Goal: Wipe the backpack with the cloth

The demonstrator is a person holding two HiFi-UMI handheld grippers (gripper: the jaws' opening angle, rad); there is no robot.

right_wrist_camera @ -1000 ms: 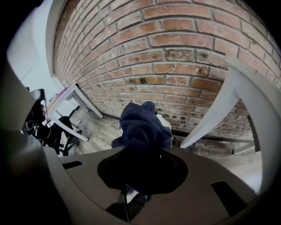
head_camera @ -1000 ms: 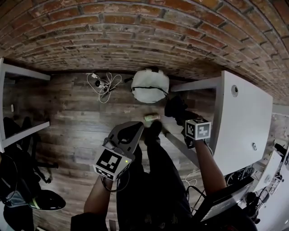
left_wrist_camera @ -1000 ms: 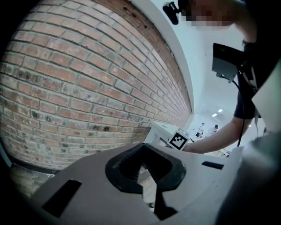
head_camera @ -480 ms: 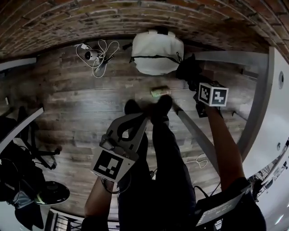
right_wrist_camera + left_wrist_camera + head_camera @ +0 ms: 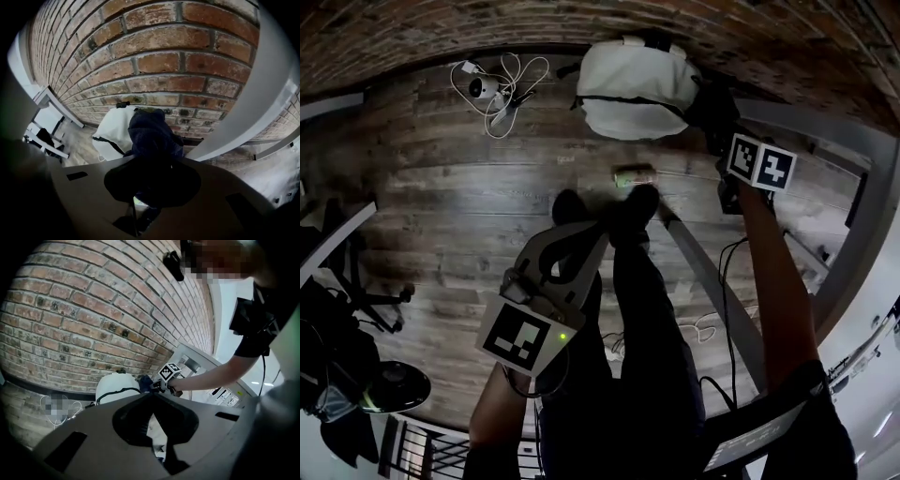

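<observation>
A white backpack point(image 5: 633, 89) with dark straps leans against the brick wall on the wooden floor. It also shows in the left gripper view as the backpack point(image 5: 117, 386) and in the right gripper view as the backpack point(image 5: 115, 129). My right gripper point(image 5: 715, 117) is shut on a bunched dark blue cloth point(image 5: 152, 133). It hangs right beside the pack's right side, and whether the cloth point(image 5: 711, 101) touches the pack I cannot tell. My left gripper point(image 5: 596, 236) is shut on nothing, well short of the pack, above the person's dark shoes point(image 5: 630, 208).
A tangle of white cable with a small white device point(image 5: 492, 86) lies on the floor left of the pack. A small greenish object point(image 5: 633, 175) lies in front of it. A white desk frame point(image 5: 712, 281) runs along the right, and an office chair point(image 5: 366, 375) stands at the left.
Both grippers have come down toward the floor. The right one has carried the cloth up to the backpack's right side. The backpack now looms larger in the head view.
</observation>
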